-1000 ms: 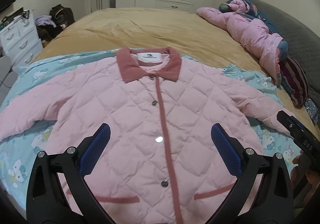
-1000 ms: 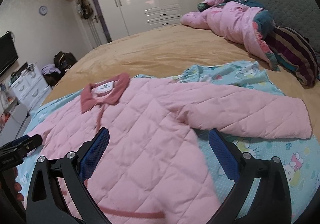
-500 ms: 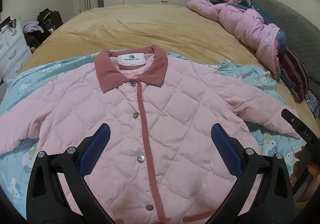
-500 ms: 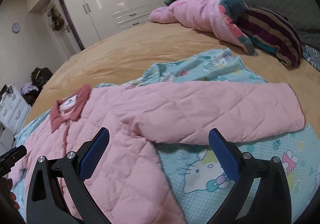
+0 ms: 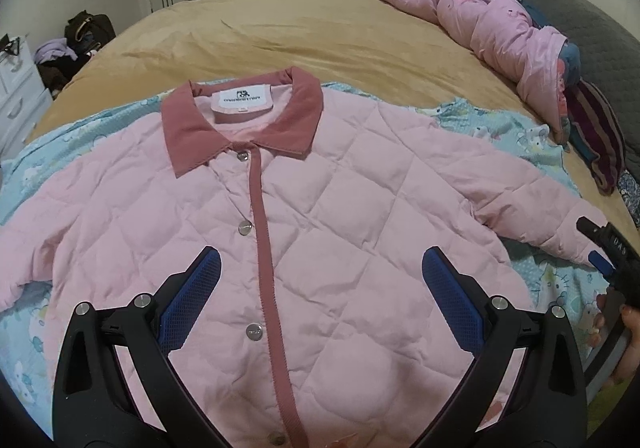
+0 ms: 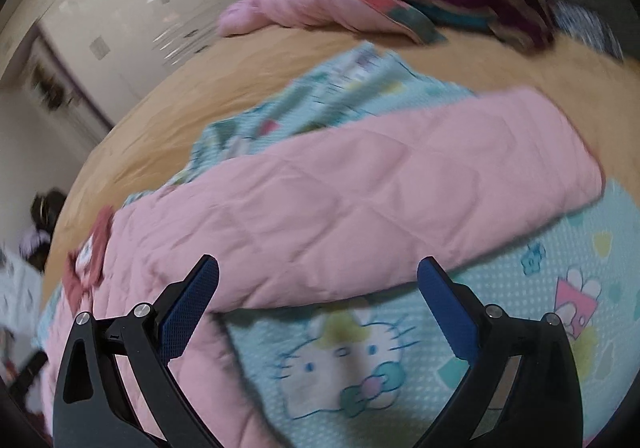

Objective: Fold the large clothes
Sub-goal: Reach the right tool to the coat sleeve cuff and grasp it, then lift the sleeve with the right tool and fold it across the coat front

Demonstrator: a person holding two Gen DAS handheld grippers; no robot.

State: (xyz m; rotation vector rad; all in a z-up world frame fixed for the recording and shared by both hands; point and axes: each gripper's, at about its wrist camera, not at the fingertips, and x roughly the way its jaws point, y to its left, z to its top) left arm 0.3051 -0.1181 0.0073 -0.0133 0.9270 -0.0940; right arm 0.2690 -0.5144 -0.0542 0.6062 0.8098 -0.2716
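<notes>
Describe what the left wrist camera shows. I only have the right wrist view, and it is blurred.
Observer: The pink jacket lies face up, with its front snapped shut.
Operator: Find the collar.
Observer: The collar lies flat at the far end, with its label showing.
Operator: Locate my right gripper.
Observer: The right gripper is at the cuff end of the sleeve and grips nothing.

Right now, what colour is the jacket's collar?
The collar is dusty rose, darker than the pale pink quilted jacket. The left wrist view shows it best.
</notes>
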